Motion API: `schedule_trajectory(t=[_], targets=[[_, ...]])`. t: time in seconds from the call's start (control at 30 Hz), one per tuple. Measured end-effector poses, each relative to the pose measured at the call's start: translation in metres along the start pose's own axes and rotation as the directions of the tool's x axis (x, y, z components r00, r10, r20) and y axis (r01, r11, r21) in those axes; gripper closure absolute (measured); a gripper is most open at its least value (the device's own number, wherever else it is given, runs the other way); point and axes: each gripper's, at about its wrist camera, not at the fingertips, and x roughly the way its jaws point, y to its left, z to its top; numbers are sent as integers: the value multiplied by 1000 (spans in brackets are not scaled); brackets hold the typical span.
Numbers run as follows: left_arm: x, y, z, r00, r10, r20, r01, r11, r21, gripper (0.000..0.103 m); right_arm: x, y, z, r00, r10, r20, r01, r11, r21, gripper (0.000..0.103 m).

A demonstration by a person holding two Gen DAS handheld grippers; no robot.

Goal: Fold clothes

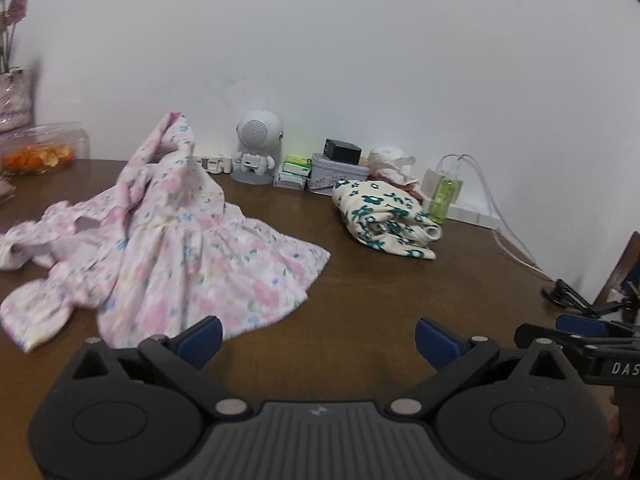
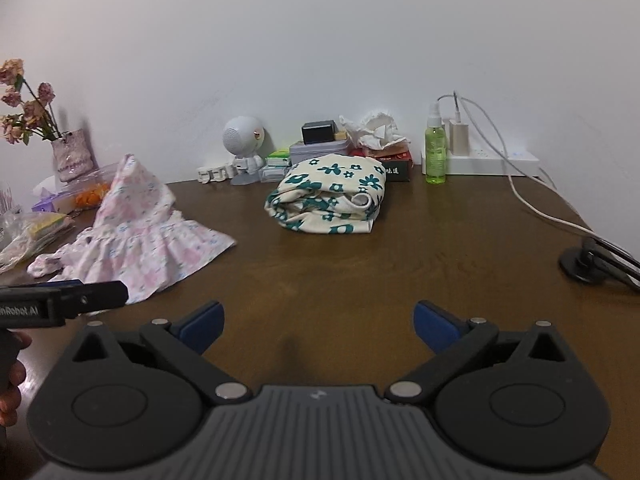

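A pink floral dress (image 1: 172,252) lies crumpled and unfolded on the brown table (image 1: 380,292), one part sticking up in a peak. It also shows at the left in the right wrist view (image 2: 148,236). A cream garment with teal flowers (image 1: 384,216) lies folded near the back; it also shows in the right wrist view (image 2: 332,196). My left gripper (image 1: 318,340) is open and empty, just right of the dress hem. My right gripper (image 2: 318,326) is open and empty over bare table, to the right of the left gripper (image 2: 64,300).
Along the wall stand a white astronaut speaker (image 2: 246,146), small boxes and a tin (image 2: 318,150), crumpled tissue (image 2: 374,130), a green spray bottle (image 2: 435,146), and a power strip with cables (image 2: 492,158). A black stand base (image 2: 586,264) is at right; flowers and bags are at left.
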Motion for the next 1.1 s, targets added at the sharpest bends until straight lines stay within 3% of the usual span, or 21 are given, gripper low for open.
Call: schedule_trajectory(t=[0.23, 0.37, 0.53, 1.1], targets=[[-50, -3, -38, 1000, -4, -3, 4, 1000, 0, 0, -49, 12, -41, 1000, 23, 14, -23, 999, 49, 0], [-68, -5, -53, 999, 31, 10, -31, 999, 28, 0, -70, 19, -56, 999, 38, 26, -39, 998, 53, 0], [-83, -8, -64, 999, 49, 17, -49, 998, 37, 0, -89, 29, -65, 998, 21, 66, -23, 999, 22, 0], [-107, -14, -79, 997, 72, 34, -74, 995, 70, 0, -112, 49, -78, 997, -39, 69, 42, 998, -43, 0]])
